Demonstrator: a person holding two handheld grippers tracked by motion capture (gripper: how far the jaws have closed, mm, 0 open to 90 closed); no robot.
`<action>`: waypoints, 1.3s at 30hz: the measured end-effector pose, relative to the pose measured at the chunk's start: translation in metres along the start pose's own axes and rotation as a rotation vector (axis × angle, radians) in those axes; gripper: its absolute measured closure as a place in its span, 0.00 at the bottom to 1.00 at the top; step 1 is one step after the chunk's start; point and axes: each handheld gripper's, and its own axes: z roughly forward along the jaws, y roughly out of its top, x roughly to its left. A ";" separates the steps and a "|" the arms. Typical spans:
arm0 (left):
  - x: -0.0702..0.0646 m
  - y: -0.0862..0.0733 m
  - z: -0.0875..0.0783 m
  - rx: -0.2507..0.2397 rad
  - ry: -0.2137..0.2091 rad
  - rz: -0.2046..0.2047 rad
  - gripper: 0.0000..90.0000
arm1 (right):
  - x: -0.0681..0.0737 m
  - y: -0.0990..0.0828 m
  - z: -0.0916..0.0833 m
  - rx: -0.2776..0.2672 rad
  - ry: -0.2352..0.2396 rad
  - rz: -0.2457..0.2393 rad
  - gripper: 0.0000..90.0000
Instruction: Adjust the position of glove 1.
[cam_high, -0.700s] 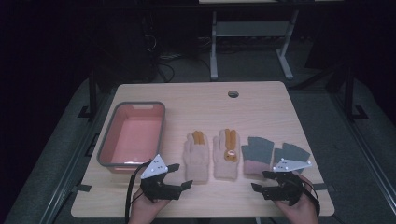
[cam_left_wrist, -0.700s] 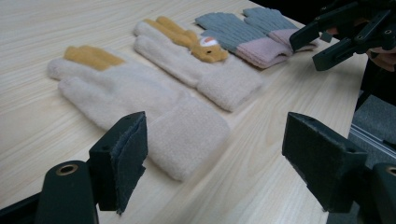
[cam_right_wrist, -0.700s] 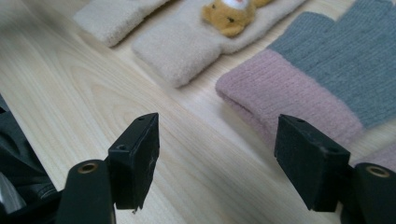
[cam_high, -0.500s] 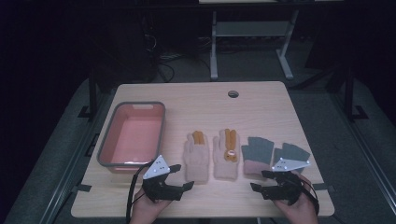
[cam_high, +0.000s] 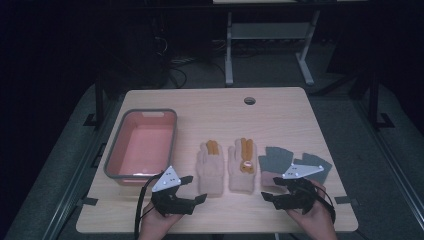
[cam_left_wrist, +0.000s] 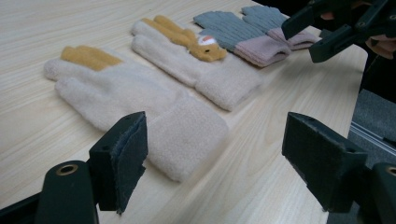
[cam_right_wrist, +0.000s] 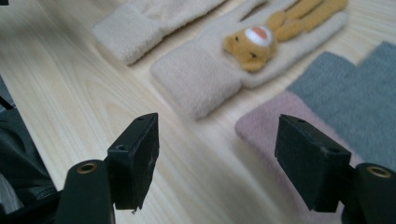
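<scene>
Two cream gloves lie side by side in the middle of the table, a plain one (cam_high: 211, 167) (cam_left_wrist: 135, 98) and one with an orange bear (cam_high: 242, 165) (cam_right_wrist: 233, 60). To their right lies a pair of grey gloves with pink cuffs (cam_high: 295, 164) (cam_right_wrist: 336, 102). My left gripper (cam_high: 196, 188) (cam_left_wrist: 222, 163) is open just in front of the plain glove's cuff, jaws wide with nothing between them. My right gripper (cam_high: 269, 189) (cam_right_wrist: 223, 161) is open too, low over the table near the bear glove's cuff and the pink cuff.
A pink tray with a grey rim (cam_high: 142, 147) stands at the table's left, with nothing in it. The wooden table (cam_high: 280, 115) has a cable hole (cam_high: 249, 100) near its far edge. Both hands rest at the near edge.
</scene>
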 end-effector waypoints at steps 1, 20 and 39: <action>0.001 0.000 0.000 0.001 -0.001 0.000 0.25 | -0.001 0.007 0.003 0.016 0.001 -0.004 0.34; -0.001 0.001 0.001 -0.005 -0.007 0.014 0.25 | -0.007 0.055 0.026 0.098 0.015 -0.068 0.36; -0.001 0.001 0.001 -0.006 -0.015 0.010 0.25 | -0.017 0.089 0.050 0.172 0.019 -0.086 0.37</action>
